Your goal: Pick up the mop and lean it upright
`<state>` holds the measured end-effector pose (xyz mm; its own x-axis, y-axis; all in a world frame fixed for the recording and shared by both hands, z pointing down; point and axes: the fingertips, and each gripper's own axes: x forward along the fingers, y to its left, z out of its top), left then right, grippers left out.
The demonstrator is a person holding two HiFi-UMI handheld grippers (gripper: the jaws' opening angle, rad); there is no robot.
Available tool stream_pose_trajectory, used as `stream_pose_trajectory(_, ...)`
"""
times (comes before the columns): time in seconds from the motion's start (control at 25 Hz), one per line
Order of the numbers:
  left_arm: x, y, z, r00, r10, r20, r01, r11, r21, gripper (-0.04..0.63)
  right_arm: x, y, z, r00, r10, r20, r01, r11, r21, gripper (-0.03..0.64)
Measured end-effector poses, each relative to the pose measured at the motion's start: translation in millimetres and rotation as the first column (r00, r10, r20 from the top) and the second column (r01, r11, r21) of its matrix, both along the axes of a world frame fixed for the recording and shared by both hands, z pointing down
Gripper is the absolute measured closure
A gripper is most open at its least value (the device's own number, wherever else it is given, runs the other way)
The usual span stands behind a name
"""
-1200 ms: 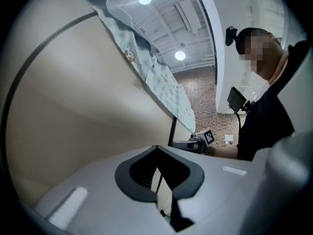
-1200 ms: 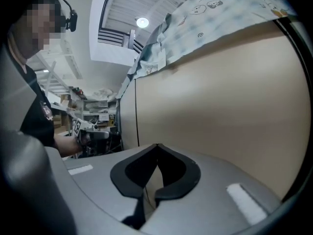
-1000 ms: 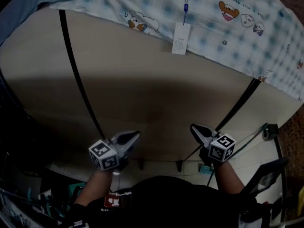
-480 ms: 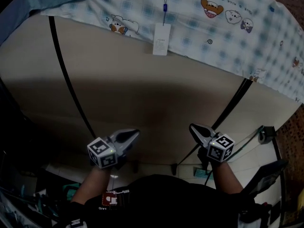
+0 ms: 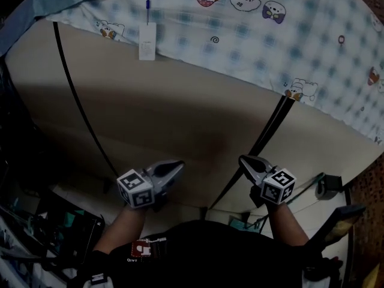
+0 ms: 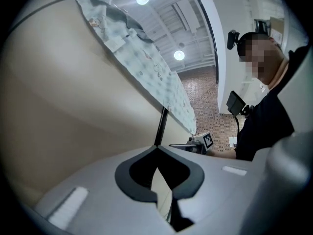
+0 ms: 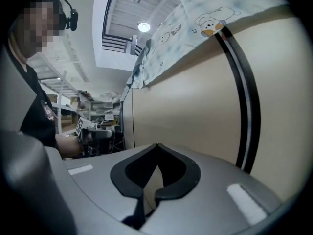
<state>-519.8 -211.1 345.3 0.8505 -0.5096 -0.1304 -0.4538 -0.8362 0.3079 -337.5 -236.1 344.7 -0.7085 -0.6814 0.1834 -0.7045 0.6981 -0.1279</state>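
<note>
Two big things fill most of what I see: the beige mattress (image 5: 180, 101) and, draped over its top edge, the blue checked sheet (image 5: 288, 47) with cartoon bears. Black straps run down the mattress face, a single strap (image 5: 76, 104) at its left and a doubled strap (image 5: 267, 134) at its right. My left tongs (image 5: 177, 165) and right tongs (image 5: 243, 161) hover by the mattress's lower edge, both shut tight and empty. A white tag (image 5: 147, 41) hangs from the sheet onto the mattress. The mop: no view shows me where it lies.
</note>
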Motion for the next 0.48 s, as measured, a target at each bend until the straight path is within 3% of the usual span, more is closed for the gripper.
stream_pose_trajectory(0.16,28.6,6.5,1.5,0.999,0.005,0.036,-0.005,1.0,-0.001,0.595,25.7,0.3,1.2,1.0,0.002,0.019,-0.002,1.0,-0.013,0.601)
stream_pose_trajectory(0.48,37.8,0.2,4.8,0.996,0.068,0.052,-0.067,0.998,-0.004,0.595,45.6,9.1,3.0,0.995,0.077,0.066,-0.075,0.997,-0.03,0.601)
